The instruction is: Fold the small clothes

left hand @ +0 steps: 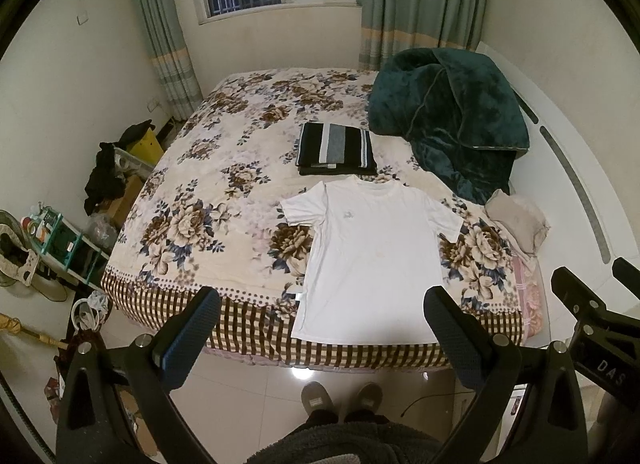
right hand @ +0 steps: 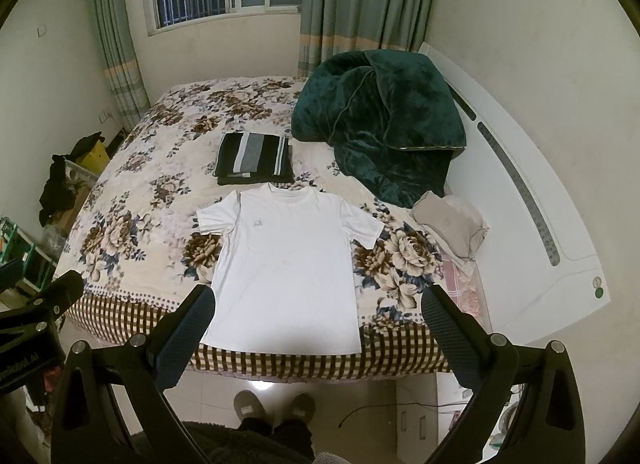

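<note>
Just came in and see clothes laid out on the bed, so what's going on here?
Someone standing at the foot of the bed holds a gripper in each hand. The left gripper and right gripper are both open, held above the near edge and touching nothing. A white T-shirt lies spread flat, not yet folded. Behind it sits an already folded striped garment, with a green blanket heaped to the right.

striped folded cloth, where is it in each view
Left wrist view: the striped folded cloth lies just right of centre, above the white t-shirt's collar.
Right wrist view: the striped folded cloth lies left of centre.
Shared landmark: the green blanket to its right.
</note>
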The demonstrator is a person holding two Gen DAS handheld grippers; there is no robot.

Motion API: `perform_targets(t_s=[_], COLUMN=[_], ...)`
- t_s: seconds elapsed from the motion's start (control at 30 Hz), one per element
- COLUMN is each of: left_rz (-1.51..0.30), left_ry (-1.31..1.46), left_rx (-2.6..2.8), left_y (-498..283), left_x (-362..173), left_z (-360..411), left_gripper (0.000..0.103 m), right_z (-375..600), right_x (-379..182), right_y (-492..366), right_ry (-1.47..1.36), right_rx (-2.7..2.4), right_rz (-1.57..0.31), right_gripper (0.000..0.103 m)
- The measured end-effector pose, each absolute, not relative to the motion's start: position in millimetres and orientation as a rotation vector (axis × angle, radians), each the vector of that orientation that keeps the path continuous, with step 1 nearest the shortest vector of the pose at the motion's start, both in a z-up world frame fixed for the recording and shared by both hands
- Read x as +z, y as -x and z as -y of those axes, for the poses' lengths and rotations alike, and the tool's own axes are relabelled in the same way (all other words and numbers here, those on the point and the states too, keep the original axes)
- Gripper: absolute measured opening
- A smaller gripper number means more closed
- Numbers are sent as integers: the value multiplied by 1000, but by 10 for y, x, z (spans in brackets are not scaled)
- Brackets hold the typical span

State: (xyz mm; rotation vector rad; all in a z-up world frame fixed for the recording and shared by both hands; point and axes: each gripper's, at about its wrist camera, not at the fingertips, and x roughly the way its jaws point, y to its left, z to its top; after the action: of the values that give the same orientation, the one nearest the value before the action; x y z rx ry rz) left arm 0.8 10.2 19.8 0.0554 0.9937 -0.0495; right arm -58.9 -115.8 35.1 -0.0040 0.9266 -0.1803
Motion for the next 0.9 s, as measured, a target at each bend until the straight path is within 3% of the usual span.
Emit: perform_targets(t_s=[0.9], left_rz=[-966], left_ry=[-53], left_rx=[-43], left_y=[-33], left_x=[251], left_z=[-75], left_gripper=[103], right_z=[1151], right_x=[504], right_y=[644], right_ry=[8], right_rx=[-177], right_rz=[-913], right_gripper=[103])
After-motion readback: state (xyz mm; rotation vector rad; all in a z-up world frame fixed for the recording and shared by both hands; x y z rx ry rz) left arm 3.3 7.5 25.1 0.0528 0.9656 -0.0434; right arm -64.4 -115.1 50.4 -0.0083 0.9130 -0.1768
